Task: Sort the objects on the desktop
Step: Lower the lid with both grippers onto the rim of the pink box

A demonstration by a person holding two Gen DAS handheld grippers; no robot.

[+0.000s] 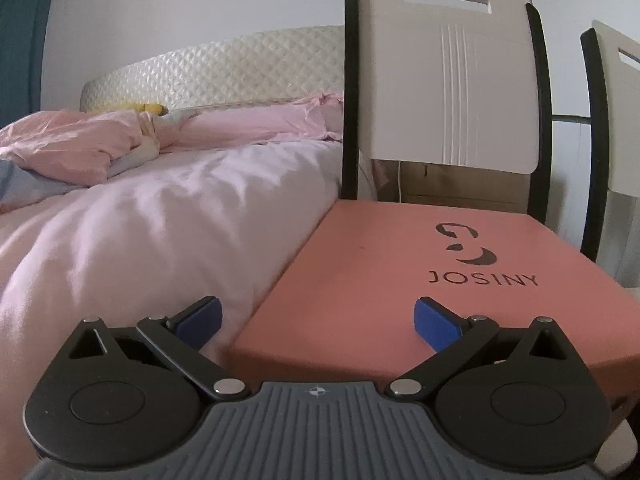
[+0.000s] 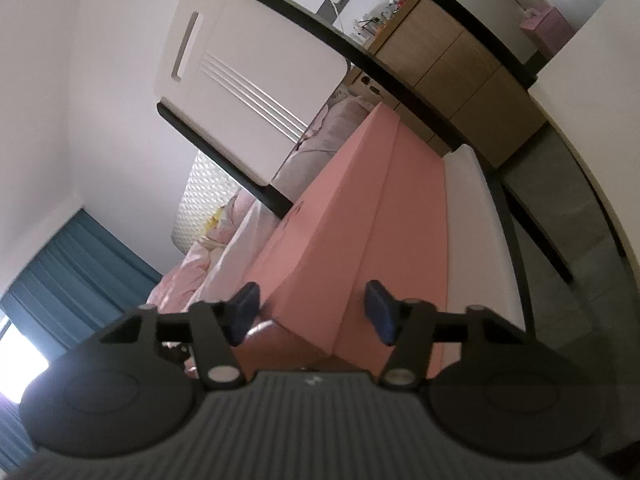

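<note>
A pink cardboard box (image 1: 380,276) printed with "JOSINY" lies flat on a chair seat beside the bed. My left gripper (image 1: 318,320) is open, just above the box's near left corner, one blue pad over the bed and one over the lid. In the right wrist view, which is rolled sideways, the same box (image 2: 352,216) shows its side and lid. My right gripper (image 2: 316,312) is open with its pads (image 2: 380,312) either side of the box's near corner edge; I cannot tell if they touch it.
A bed with pink covers (image 1: 140,220) and a quilted headboard (image 1: 220,68) lies left of the box. A white chair back with black posts (image 1: 448,80) rises behind it; a second chair (image 1: 616,120) stands right. A wooden cabinet (image 2: 452,60) and teal curtain (image 2: 68,284) show.
</note>
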